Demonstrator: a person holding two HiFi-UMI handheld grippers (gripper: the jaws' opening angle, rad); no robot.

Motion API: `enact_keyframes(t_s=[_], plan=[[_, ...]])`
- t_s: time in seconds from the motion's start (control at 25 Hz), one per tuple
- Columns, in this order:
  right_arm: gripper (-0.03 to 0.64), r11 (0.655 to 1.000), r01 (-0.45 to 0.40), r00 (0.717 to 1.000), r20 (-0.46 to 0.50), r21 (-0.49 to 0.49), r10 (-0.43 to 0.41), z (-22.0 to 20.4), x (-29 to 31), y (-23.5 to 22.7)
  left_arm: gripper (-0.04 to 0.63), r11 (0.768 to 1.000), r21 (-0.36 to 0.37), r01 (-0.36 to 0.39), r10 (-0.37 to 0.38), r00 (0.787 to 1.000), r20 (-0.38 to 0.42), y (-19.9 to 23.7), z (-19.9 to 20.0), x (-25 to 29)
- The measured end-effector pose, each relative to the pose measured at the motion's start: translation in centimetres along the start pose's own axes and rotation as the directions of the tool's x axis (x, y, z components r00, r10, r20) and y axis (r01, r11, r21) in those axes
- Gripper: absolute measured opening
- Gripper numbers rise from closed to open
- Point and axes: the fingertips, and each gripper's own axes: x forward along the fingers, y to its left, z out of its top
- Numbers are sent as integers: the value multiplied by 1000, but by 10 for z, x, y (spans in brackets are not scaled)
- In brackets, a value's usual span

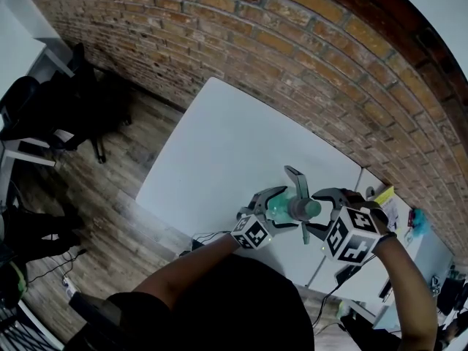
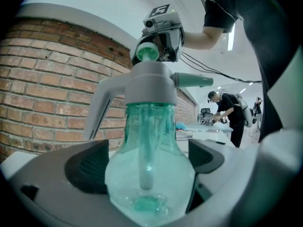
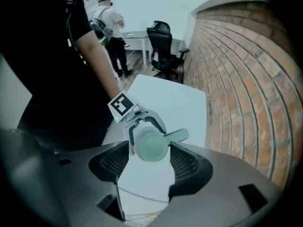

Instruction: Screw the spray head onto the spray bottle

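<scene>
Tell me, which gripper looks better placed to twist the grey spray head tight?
Probably the right gripper: its jaws are shut on the top of the grey plastic spray head, while the left gripper clamps the body of the translucent green spray bottle.

spray bottle in left claw, spray head in right claw

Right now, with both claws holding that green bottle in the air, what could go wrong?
The spray bottle is smooth and rounded; as the spray head turns, it may twist or slip in the left gripper and drop onto the table.
The right gripper pinches only the head's rounded top, so it may slip instead of turning it.
The trigger sticks out sideways and could catch a jaw.
</scene>
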Motion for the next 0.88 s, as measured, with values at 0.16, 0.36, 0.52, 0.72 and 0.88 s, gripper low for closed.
enact_keyframes(t_s=[0.16,0.36,0.52,0.72,0.88], plan=[[271,926,-8,995,-91,-378,-29,-2,8,2,518,1000,-1,6,-6,1000,1,0,1,0],[271,707,-42,980,-166,-706,-107,-7,26,4,518,1000,0,9,-9,1000,6,0,1,1],[271,608,-79,974,-191,-790,-121,-9,38,9,518,1000,5,10,-10,1000,6,0,1,1],[270,712,-90,979,-192,-697,-65,-6,41,11,518,1000,7,5,-5,1000,10,0,1,-1],[270,854,-87,987,-161,-513,4,-6,42,10,518,1000,6,8,-8,1000,10,0,1,0]])
